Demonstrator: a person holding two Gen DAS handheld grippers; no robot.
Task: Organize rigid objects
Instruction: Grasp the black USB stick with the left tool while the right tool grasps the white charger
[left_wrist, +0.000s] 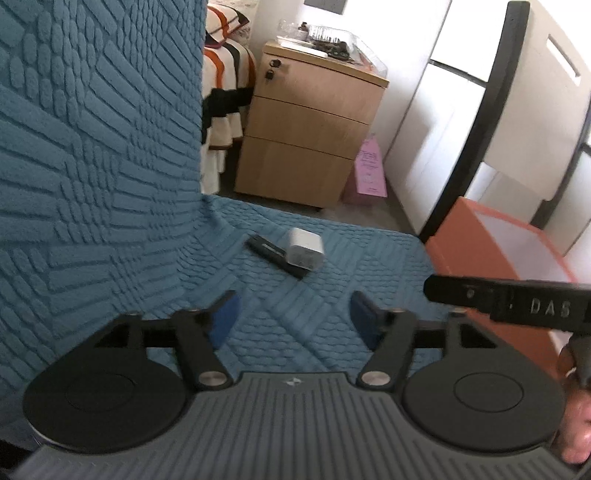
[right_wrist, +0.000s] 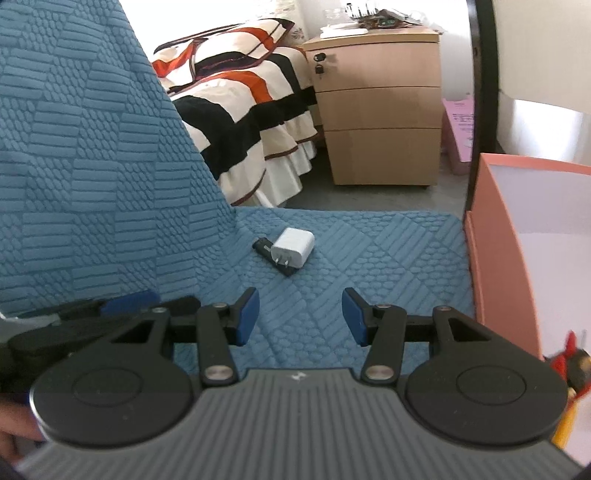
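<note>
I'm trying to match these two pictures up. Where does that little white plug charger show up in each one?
Left wrist view: the white charger lies just above centre on the blue cover, resting across a black stick-shaped object.
Right wrist view: the white charger lies near centre, prongs toward the camera, on the same black object.
Shared landmark: the wooden drawer cabinet behind it.

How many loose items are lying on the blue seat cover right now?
2. A white charger lies mid-seat, resting on a black stick-shaped item that pokes out beside and below it. Both grippers are empty; anything behind the orange box is hidden.
</note>
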